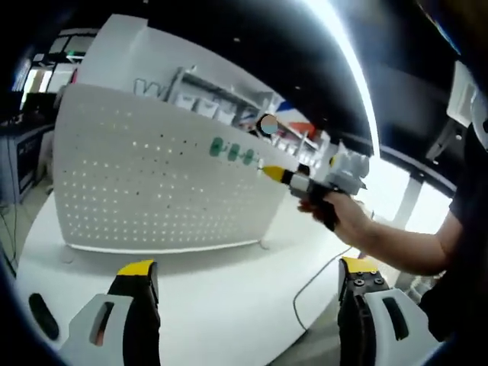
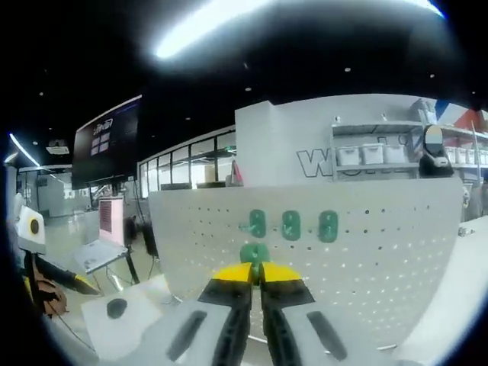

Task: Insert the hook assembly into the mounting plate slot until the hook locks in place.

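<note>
hook assembly point(image 2: 255, 252), a small green plastic piece, sits pinched at the tips of my right tongs point(image 2: 256, 273), whose yellow-tipped jaws are clenched on it with almost no gap showing. it lies straight ahead of those tongs, pressed up close to the face of the mounting plate point(image 2: 366, 252), a white upright pegboard panel, matte and smooth, drilled with regular rows of small round holes. just above the held piece, three more green hooks point(image 2: 290, 225) are already seated side by side in a row on the board, each an upright oval tab. whether my piece is touching the board yet i cannot tell; its long axis looks roughly upright, like the seated ones. i judge the coming move to be a short push forward into the hole row below that trio, then a settle until it catches. in the left gripper view my left tongs point(image 1: 252, 278) are released, jaws spread wide with nothing between them, hanging over the white tabletop point(image 1: 229, 305) well apart from the board; the right tongs point(image 1: 273, 172) come in there from the right, held in my hand point(image 1: 347, 213), their tip at the board point(image 1: 152, 183) next to the green row point(image 1: 232, 151). so the right hand is the nearer one by far and does the work. the board stands on small feet at its lower edge and could tip or slide back under a hard push.
</note>
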The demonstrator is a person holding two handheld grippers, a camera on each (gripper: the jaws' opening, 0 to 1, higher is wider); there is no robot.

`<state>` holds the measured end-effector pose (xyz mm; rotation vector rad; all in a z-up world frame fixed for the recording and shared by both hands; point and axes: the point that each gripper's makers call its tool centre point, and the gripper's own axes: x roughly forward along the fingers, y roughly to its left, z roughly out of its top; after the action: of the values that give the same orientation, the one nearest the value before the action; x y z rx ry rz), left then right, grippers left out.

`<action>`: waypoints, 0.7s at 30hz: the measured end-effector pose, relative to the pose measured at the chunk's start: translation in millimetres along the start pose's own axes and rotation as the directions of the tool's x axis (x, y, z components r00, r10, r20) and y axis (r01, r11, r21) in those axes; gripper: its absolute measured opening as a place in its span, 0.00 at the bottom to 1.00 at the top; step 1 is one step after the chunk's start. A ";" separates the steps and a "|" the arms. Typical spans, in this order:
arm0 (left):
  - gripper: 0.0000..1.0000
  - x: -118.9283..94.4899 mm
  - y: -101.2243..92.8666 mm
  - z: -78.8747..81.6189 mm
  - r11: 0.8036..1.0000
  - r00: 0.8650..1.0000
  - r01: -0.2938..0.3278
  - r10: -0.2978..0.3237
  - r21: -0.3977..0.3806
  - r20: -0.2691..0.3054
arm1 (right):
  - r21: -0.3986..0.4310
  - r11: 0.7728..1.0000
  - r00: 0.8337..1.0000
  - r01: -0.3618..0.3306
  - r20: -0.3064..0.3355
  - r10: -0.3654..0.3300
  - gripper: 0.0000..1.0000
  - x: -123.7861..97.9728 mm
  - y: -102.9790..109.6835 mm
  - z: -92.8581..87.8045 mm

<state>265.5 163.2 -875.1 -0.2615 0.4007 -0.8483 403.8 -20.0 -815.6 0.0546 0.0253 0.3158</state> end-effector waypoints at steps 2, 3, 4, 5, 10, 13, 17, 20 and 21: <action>0.99 0.1 0.5 -1.3 1.000 1.000 -0.002 0.002 -0.004 -0.007 | 0.026 0.999 0.999 0.040 0.014 -0.040 0.00 0.1 -12.1 2.2; 0.99 0.2 0.6 -1.4 1.000 1.000 -0.002 0.002 -0.005 -0.006 | 0.040 0.998 0.998 0.056 0.028 -0.057 0.00 -0.4 -16.4 4.8; 0.98 0.2 0.8 -1.8 1.000 1.000 -0.002 0.002 -0.006 -0.007 | 0.048 0.997 0.997 0.065 0.034 -0.067 0.00 -0.8 -20.1 5.9; 0.98 0.4 1.3 -2.8 1.000 1.000 -0.005 0.004 -0.006 -0.011 | 0.051 0.995 0.996 0.082 0.043 -0.084 0.00 -1.2 -25.9 7.5; 0.98 1.4 3.2 -3.7 1.000 1.000 -0.010 0.010 -0.007 -0.013 | 0.079 0.988 0.988 0.136 0.066 -0.141 0.00 0.7 -50.2 12.5; 0.98 2.1 5.6 -4.7 1.000 1.000 -0.015 0.014 -0.009 -0.017 | 0.119 0.981 0.984 0.155 0.075 -0.165 0.00 4.2 -63.7 13.9; 0.98 2.2 7.8 -4.5 1.000 1.000 -0.018 0.017 -0.007 -0.020 | 0.124 0.975 0.977 0.185 0.081 -0.196 0.00 8.6 -79.2 15.8; 0.97 2.5 10.5 -4.0 1.000 1.000 -0.022 0.022 -0.005 -0.022 | 0.119 0.972 0.974 0.201 0.084 -0.212 0.00 13.1 -88.4 16.8; 0.97 2.6 11.3 -4.4 1.000 0.999 -0.023 0.023 -0.006 -0.025 | 0.118 0.972 0.973 0.202 0.086 -0.213 0.00 14.5 -89.8 17.2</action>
<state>272.7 168.0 -883.9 -0.2519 0.4290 -0.8289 446.0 -101.6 -803.9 0.1740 -0.0495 0.1014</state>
